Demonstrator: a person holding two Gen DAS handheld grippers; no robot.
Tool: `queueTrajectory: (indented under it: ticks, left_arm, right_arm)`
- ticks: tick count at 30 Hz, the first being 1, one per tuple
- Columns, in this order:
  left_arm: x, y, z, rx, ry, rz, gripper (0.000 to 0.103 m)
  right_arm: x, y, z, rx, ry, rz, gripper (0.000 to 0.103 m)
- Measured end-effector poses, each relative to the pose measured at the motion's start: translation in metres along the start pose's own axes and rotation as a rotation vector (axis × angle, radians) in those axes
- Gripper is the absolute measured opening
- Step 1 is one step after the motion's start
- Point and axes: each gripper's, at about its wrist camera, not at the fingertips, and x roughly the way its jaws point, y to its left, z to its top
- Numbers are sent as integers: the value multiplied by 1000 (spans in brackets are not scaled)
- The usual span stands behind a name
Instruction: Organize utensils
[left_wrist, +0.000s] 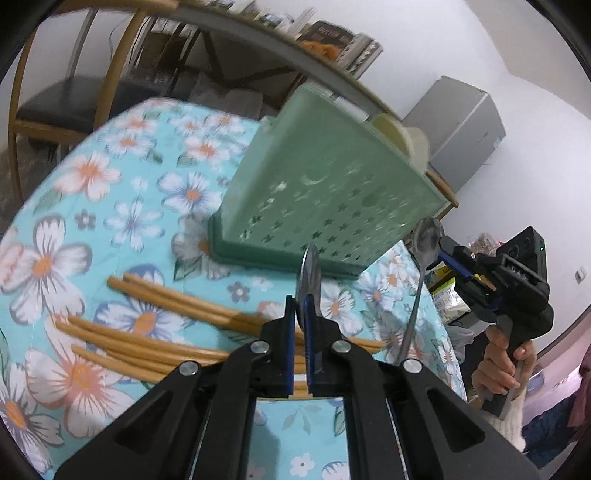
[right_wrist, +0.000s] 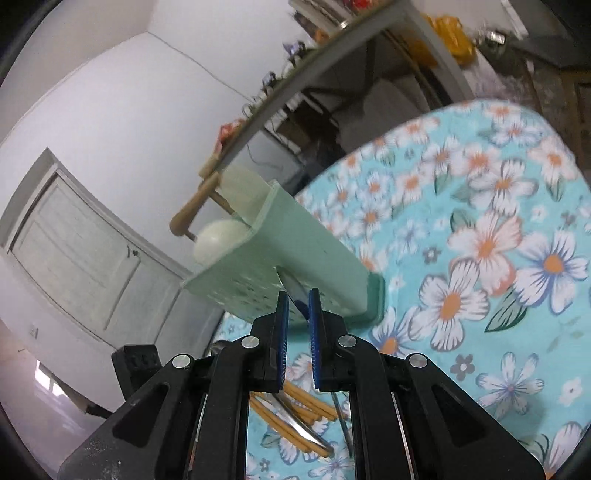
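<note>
Left wrist view: left gripper (left_wrist: 301, 310) jaws clamped on spoon (left_wrist: 309, 271) below green caddy (left_wrist: 325, 184); right gripper (left_wrist: 445, 251) jaws pinch second spoon (left_wrist: 424, 243) beside caddy. Lift each above caddy rim, drop in upright.

Location: a lived-in home dining area.
Below my tool, a floral tablecloth (left_wrist: 110, 192) covers the table; beyond it stand a wooden chair (left_wrist: 48, 99), stacked books (left_wrist: 332, 40), a small grey fridge (left_wrist: 461, 125) and a panelled door (right_wrist: 74, 243).
</note>
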Motion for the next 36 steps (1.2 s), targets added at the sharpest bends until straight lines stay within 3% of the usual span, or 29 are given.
queueTrajectory:
  ticks: [6, 9, 14, 17, 22, 23, 26, 28, 32, 35, 36]
  left_arm:
    - [-17, -19, -1, 73, -101, -11, 2]
    - [-25, -28, 3, 122, -167, -2, 2]
    - [-13, -20, 4, 75, -119, 9, 2]
    - [-10, -19, 3, 77, -106, 18, 2]
    - [-10, -16, 2, 50, -105, -1, 2]
    - [-9, -15, 2, 41, -102, -3, 2]
    - [-8, -15, 2, 33, -93, -3, 2]
    - [-7, -16, 1, 40, -93, -2, 2]
    - [-6, -15, 0, 30, -90, -9, 2]
    - [-3, -10, 1, -4, -78, -17, 2]
    - [-3, -8, 1, -16, -76, -22, 2]
  right_arm:
    - [-8, 31, -8, -39, -63, 57, 6]
    - [-5, 46, -7, -76, -65, 46, 6]
    - [9, 29, -9, -27, -4, 7, 6]
    - [16, 13, -13, -10, 28, -70, 11]
    - [37, -22, -17, 52, 50, -194, 49]
    - [42, -27, -17, 64, 67, -194, 51]
    - [63, -45, -20, 127, 132, -175, 51]
    - [72, -52, -21, 139, 124, -203, 53]
    - [80, -65, -20, 176, 68, -164, 53]
    - [88, -68, -19, 168, 58, -189, 42]
    - [90, -69, -19, 163, 69, -180, 33]
